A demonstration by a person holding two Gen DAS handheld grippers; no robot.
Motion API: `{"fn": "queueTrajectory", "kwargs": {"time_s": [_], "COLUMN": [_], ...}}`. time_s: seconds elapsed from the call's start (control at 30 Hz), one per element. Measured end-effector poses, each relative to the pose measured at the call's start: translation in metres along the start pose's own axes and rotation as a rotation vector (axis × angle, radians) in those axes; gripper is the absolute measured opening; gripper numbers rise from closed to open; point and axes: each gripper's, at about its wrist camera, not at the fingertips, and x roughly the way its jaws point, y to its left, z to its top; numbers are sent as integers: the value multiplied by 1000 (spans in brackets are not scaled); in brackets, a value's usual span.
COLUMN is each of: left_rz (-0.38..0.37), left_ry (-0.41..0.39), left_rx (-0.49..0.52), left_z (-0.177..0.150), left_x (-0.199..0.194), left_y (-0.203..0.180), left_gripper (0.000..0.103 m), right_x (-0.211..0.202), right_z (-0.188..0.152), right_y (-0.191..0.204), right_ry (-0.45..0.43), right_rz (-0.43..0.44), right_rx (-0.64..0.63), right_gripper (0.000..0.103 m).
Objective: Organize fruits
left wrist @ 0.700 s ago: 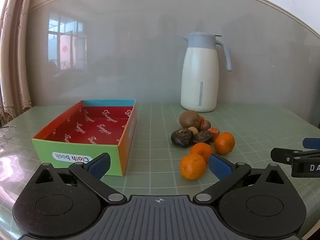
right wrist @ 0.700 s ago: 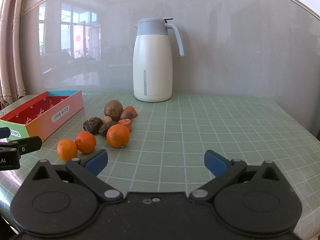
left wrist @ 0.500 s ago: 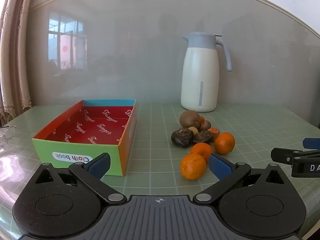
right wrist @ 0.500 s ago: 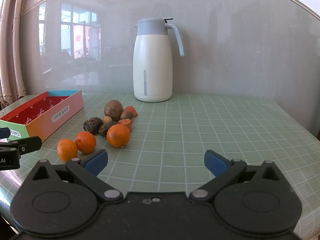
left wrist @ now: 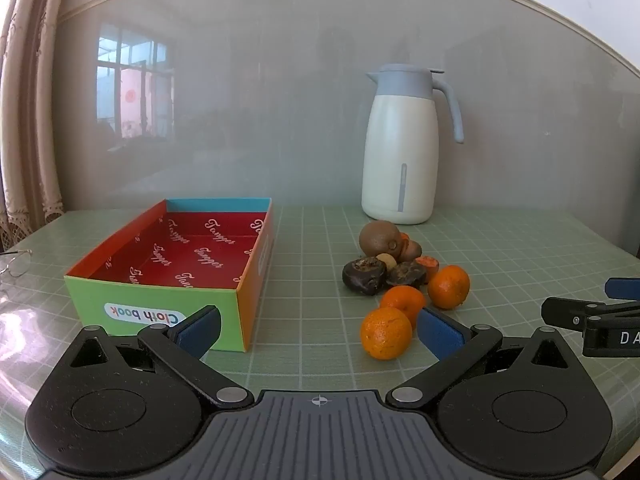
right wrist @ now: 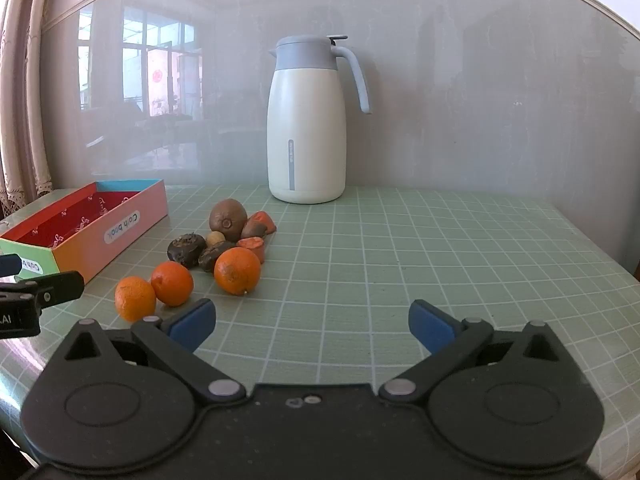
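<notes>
1. Left wrist view: fruit pile (left wrist: 400, 276) lies ahead-right of the left gripper (left wrist: 318, 330); nearest orange (left wrist: 386, 333) just beside its right pad.
2. Empty box (left wrist: 172, 258) ahead-left, likely the destination.
3. Both grippers, right gripper (right wrist: 312, 320) included, fully spread, holding nothing.

Orange mandarins (left wrist: 386, 333), red-lined box (left wrist: 192, 252), green gridded tablecloth (right wrist: 440, 248)

A white jug (left wrist: 400, 160) with a pale blue lid and handle stands upright at twelve o'clock on the table (left wrist: 520, 248), close to the grey wall (left wrist: 260, 100). The table wears a green grid-pattern cover. Wire-rimmed glasses (left wrist: 14, 264) lie at the table's nine o'clock edge. A beige curtain (left wrist: 24, 120) hangs beyond them, at ten o'clock.
</notes>
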Motion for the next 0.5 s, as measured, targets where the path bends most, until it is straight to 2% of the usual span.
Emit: {"fn": "queueTrajectory", "kwargs": {"time_s": [0.5], "left_rz": [-1], "left_ry": [0], "left_rx": [0], "left_z": [2], "left_x": [2], "left_y": [0], "left_gripper": [103], "right_x": [-1], "right_z": [0], "right_y": [0], "right_ry": [1], "right_rz": [0], "right_rx": [0], "right_gripper": [103]}}
